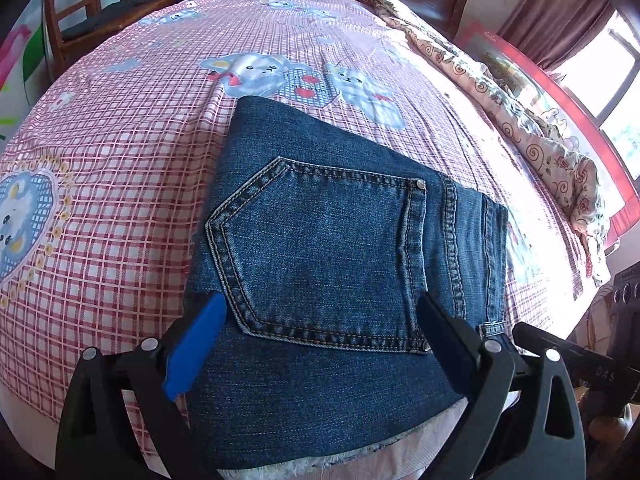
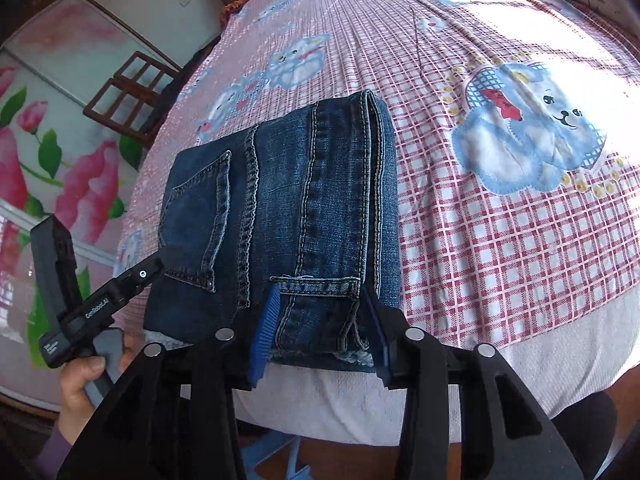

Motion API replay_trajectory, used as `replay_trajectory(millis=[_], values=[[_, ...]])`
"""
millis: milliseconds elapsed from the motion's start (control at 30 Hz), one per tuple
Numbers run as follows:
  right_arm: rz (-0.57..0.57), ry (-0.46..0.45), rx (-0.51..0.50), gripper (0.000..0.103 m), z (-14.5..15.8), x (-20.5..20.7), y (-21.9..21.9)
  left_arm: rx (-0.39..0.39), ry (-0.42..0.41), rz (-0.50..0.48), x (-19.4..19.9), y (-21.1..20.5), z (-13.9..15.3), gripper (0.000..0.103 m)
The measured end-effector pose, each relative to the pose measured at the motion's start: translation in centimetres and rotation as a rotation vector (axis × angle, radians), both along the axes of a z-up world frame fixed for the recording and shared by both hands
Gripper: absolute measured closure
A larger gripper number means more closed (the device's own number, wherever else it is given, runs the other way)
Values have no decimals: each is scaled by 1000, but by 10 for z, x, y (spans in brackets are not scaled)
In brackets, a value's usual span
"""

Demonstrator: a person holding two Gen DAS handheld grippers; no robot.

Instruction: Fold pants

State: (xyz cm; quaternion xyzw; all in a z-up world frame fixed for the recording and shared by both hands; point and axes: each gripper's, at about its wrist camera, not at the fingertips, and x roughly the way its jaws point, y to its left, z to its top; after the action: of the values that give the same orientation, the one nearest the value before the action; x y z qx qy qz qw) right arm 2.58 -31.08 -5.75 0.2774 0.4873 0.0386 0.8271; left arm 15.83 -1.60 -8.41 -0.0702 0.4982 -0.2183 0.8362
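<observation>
The folded blue jeans (image 1: 320, 220) lie flat on the pink checked bed sheet (image 1: 120, 180) near its front edge, back pocket facing up. My left gripper (image 1: 320, 320) hovers over the pocket's near end with its fingers spread wide and touching nothing. In the right wrist view the jeans (image 2: 280, 200) show their stacked seams and a belt loop. My right gripper (image 2: 320, 316) stands open astride the near right corner; the denim lies between the fingers without being pinched. A hand (image 2: 80, 376) holds the left gripper (image 2: 140, 276) at the bundle's left corner.
A rolled floral quilt (image 1: 520, 112) runs along the bed's far right side, by a window (image 1: 600, 68). A wooden chair (image 1: 80, 0) stands beyond the bed's left corner, and floral sliding panels (image 2: 60, 140) stand to the left. The sheet (image 2: 500, 240) lies flat around the jeans.
</observation>
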Motion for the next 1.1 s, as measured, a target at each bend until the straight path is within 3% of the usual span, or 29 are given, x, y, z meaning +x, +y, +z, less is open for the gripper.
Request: replay_trajectory(millis=[100, 300, 400, 500, 567, 600, 667, 700, 733, 767, 867, 1000, 1067, 1100], values=[[-13, 23, 6, 59, -9, -6, -6, -105, 4, 36, -11, 24, 5, 7], [-42, 39, 70, 59, -25, -18, -16, -113, 14, 111, -36, 65, 2, 6], [-69, 41, 165, 59, -32, -20, -22, -117, 79, 92, -35, 66, -17, 6], [-126, 8, 254, 56, -30, -31, -31, -192, 129, 44, -35, 58, -29, 7], [-173, -22, 354, 56, -30, -41, -39, -176, 126, 8, -36, 48, -33, 8], [-175, -27, 390, 56, -29, -44, -40, -150, 112, -3, -37, 43, -34, 11], [-159, -28, 418, 56, -28, -47, -38, -121, 111, -6, -35, 40, -35, 33], [-151, -28, 430, 56, -28, -47, -36, -130, 119, 8, -32, 42, -36, 38], [-150, -30, 441, 56, -27, -47, -34, -160, 134, 23, -29, 47, -38, 54], [-147, -27, 446, 56, -27, -47, -31, -203, 160, 41, -26, 57, -41, 61], [-169, 25, 409, 56, -34, -40, -25, -308, 208, 67, -22, 73, -50, 67], [-200, 49, 405, 57, -45, -29, -14, -271, 189, 58, -25, 69, -50, 67], [-187, 39, 372, 82, -45, -29, -12, -278, 194, 58, -23, 69, -49, 67], [-184, 24, 392, 85, -45, -30, -12, -278, 194, 54, -22, 67, -49, 67]])
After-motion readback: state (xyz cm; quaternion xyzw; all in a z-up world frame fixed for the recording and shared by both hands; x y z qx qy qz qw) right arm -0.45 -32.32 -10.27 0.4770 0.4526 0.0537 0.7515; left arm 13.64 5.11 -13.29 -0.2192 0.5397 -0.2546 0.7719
